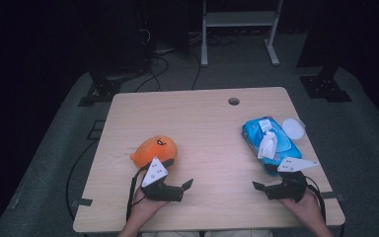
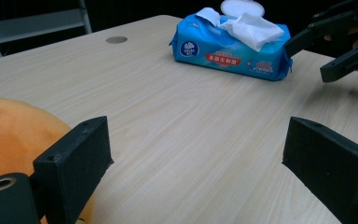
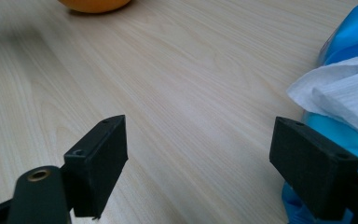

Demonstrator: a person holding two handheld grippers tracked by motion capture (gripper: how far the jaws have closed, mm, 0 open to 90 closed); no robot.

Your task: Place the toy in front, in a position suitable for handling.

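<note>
Looking like a lab or recording studio set up for data capture. Standing on grey carpeted floor (image 1: 365, 143): a light wood-grain table (image 1: 202, 123) with a round cable hole (image 1: 233, 101). Running across the floor behind it: loose black cables (image 1: 163, 64). Flanking the table: black metal stand bases (image 1: 323, 86). Standing farther back: a white metal frame (image 1: 239, 22). Surrounding everything: dark, unlit space, with light falling on the table alone.
</note>
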